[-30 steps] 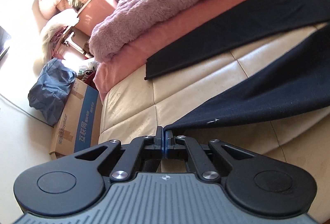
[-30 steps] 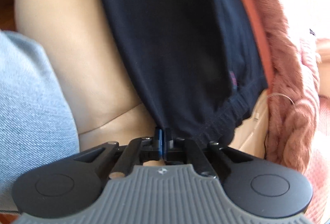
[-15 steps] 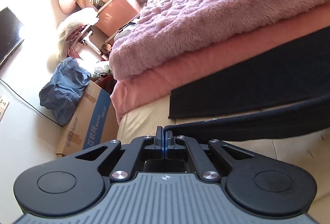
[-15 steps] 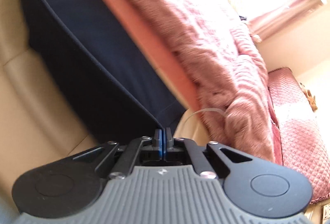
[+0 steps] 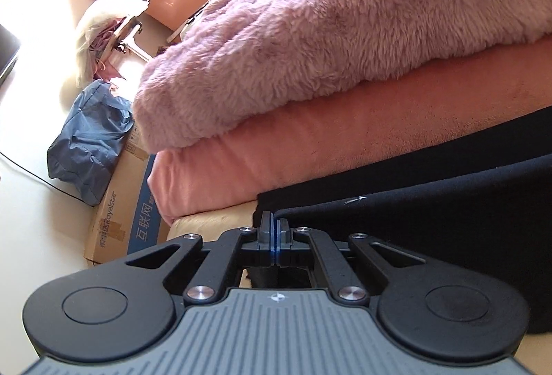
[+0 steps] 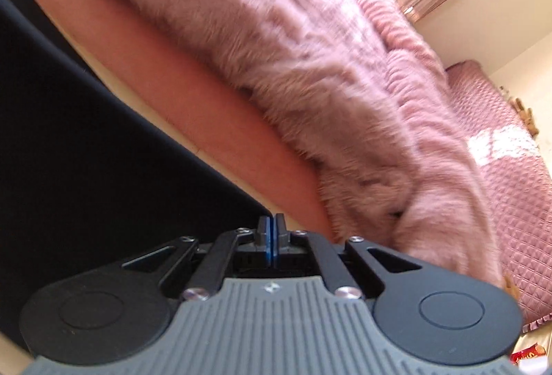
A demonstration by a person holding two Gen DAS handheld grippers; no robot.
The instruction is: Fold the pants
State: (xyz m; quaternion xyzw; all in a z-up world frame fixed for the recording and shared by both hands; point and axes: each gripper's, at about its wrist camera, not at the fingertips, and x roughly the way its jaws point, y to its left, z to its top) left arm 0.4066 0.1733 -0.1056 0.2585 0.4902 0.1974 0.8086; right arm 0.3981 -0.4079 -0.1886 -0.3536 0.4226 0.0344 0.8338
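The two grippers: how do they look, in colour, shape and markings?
Both look alike. The left gripper has black linkage arms with silver screws, two round black discs, a grey ribbed plate bearing a small round mark, and fingers lined with blue. The right gripper shows the same parts. No cables, hands or sleeves are visible.

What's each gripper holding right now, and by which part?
Both are shut on the dark pants: the left gripper pinches a corner of the fabric edge, the right gripper another edge corner. Which part of the garment cannot be told.
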